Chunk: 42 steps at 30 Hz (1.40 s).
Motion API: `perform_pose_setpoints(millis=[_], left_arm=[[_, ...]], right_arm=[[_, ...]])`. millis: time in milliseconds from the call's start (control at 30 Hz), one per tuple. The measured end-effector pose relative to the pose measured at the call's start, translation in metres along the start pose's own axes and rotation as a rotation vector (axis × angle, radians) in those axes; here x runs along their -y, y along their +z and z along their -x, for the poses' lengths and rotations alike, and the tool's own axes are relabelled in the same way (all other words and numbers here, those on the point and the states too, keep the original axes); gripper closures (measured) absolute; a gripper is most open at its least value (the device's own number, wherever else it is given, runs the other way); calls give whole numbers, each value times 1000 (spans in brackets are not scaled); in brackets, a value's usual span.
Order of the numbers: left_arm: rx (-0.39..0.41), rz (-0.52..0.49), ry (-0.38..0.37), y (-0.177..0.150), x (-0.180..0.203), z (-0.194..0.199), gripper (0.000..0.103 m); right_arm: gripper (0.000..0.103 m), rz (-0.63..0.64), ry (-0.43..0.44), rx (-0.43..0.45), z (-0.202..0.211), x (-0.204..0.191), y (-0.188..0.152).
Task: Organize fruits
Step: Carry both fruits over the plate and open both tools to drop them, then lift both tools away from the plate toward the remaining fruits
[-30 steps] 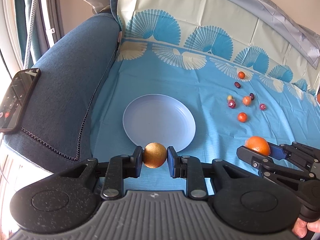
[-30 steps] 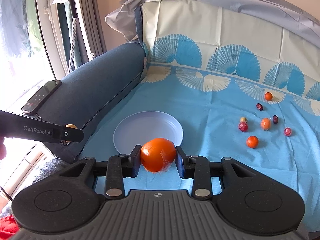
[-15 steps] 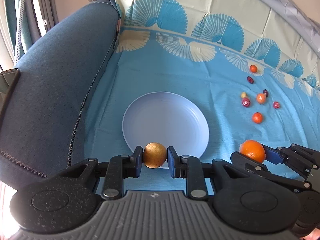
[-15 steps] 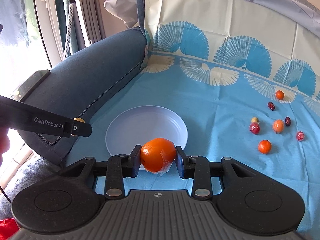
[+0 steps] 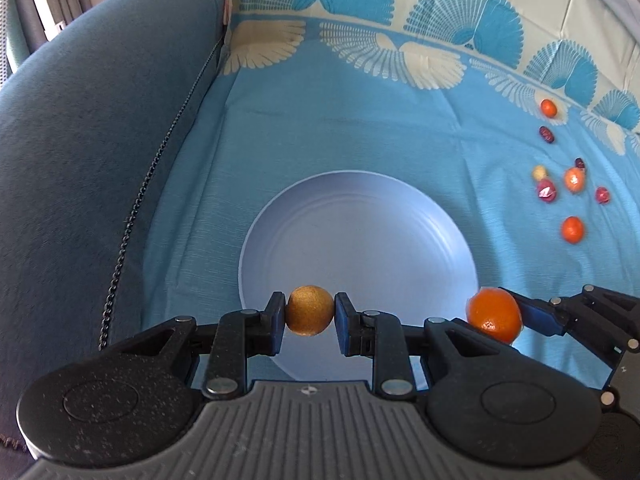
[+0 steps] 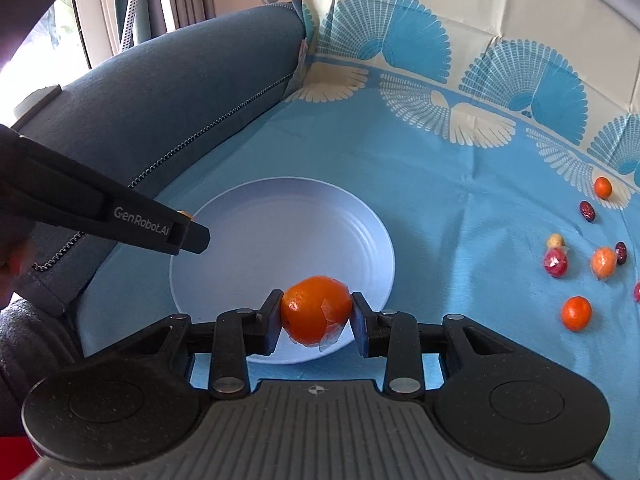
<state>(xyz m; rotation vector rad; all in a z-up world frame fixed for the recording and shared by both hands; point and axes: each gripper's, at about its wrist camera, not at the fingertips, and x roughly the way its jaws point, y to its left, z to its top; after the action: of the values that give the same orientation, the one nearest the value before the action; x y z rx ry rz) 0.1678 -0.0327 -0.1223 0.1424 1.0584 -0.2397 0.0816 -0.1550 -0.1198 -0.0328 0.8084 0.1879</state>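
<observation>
Over the near rim of the plate (image 5: 360, 216), a brown fruit (image 5: 310, 310) clamped in the left gripper (image 5: 310, 316); an orange (image 6: 316, 308) clamped likewise in the right gripper (image 6: 316, 312), also above the near rim. Both closer to the plate than a second ago, now looming larger and nearly centred. Likely ready for release onto it. Farther right on the cloth (image 5: 360, 120), small fruits (image 5: 572, 230) unmoved, waiting.
</observation>
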Motion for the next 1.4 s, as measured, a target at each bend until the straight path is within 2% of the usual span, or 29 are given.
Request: perform_pose_setpoints(millis=[167,233,267,300,367,433,500,633,800,933,1233,1400], left_arm=[[-27,-23,25,3,-2,-26,75],[-23,-31,30,5,-3,-32,70],[-13,-40,30,6,-2,-32,51],[4,-47,34,6,-2,-30,25],[73,-52,64,7,0,-18,0],[130,-69,63,7,1,-2,0],[134,-89,55,3,2,14,0],[112,-63,70,-24,-3,43,0],[38,-10,79,-61,-6,72,0],[24,30,50,-81,-4,97,0],[107,15,52,-102,18,157,0],[151,12,57,-115,27,181,0]], right_arm=[[66,25,4,-24,-23,2,4],[65,37,7,-30,-31,1,4],[65,45,12,-37,-35,-1,5],[65,52,8,-43,-39,-2,6],[51,66,-9,-39,-42,-4,8],[24,66,-34,-8,-35,-5,12],[14,66,-46,15,-21,-6,12],[4,43,-25,-3,22,-2,-4],[4,-33,-22,-58,71,0,-36],[3,-95,-32,-40,101,-2,-46],[1,-112,-51,104,164,-9,-52],[1,-116,-67,147,191,-13,-64]])
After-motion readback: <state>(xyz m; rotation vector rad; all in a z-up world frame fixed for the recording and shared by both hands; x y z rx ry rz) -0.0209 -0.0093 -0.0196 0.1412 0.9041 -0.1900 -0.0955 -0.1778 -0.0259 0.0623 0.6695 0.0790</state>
